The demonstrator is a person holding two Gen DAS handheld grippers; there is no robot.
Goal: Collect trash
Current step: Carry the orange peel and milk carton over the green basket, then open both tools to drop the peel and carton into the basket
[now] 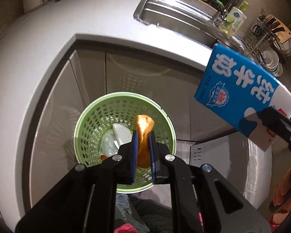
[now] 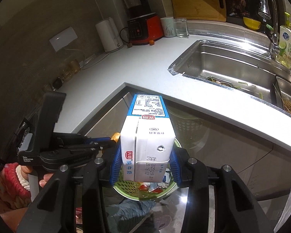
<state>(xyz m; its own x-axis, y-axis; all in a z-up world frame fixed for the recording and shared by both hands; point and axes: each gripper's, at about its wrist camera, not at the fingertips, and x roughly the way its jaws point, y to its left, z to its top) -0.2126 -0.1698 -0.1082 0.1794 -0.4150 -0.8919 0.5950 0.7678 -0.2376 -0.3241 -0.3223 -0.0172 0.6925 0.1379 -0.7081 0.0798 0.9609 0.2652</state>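
My left gripper is shut on an orange peel and holds it above the green perforated trash basket on the floor. White and clear scraps lie inside the basket. My right gripper is shut on a blue and white milk carton, held over the basket. The carton also shows at the right of the left wrist view. The left gripper shows at the left of the right wrist view.
A white L-shaped counter runs above grey cabinet doors. A steel sink with tap and soap bottle is to the right. A blender, kettle and cups stand at the back. A dish rack is far right.
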